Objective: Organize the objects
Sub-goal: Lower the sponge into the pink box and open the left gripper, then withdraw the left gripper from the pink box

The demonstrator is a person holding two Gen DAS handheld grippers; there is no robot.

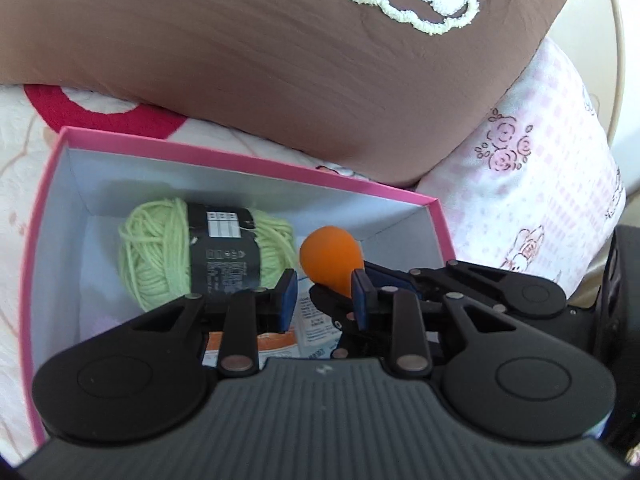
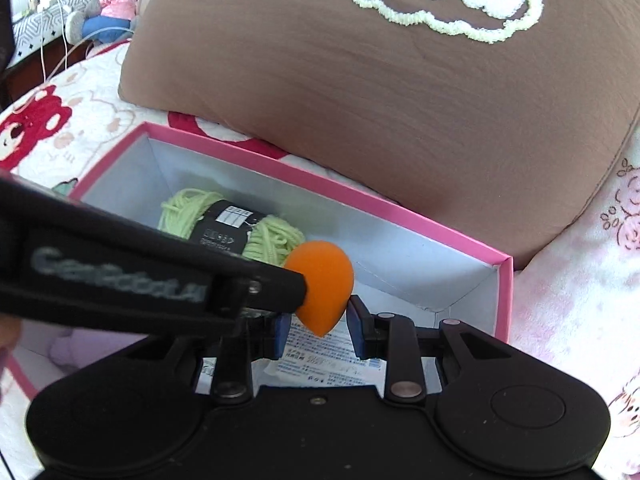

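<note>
An orange teardrop sponge (image 1: 330,258) (image 2: 326,280) hangs over the right half of an open pink box (image 1: 240,160) (image 2: 360,196) with white inner walls. My left gripper (image 1: 326,284) has its blue pads narrowly apart at the sponge's lower part; the round end sticks out past the tips. My right gripper (image 2: 318,324) comes in from the right and pinches the pointed end between its pad tips. In the right wrist view, a left finger (image 2: 240,280) hides the sponge's left side. A light green yarn ball (image 1: 160,256) (image 2: 272,240) with a black label lies in the box.
White printed packets (image 1: 312,320) (image 2: 328,364) lie on the box floor under the grippers. A brown pillow (image 1: 280,60) (image 2: 400,100) with a white cloud lies just behind the box, with a pink floral cushion (image 1: 540,180) to its right. A plush toy (image 2: 112,0) sits far left on the bed.
</note>
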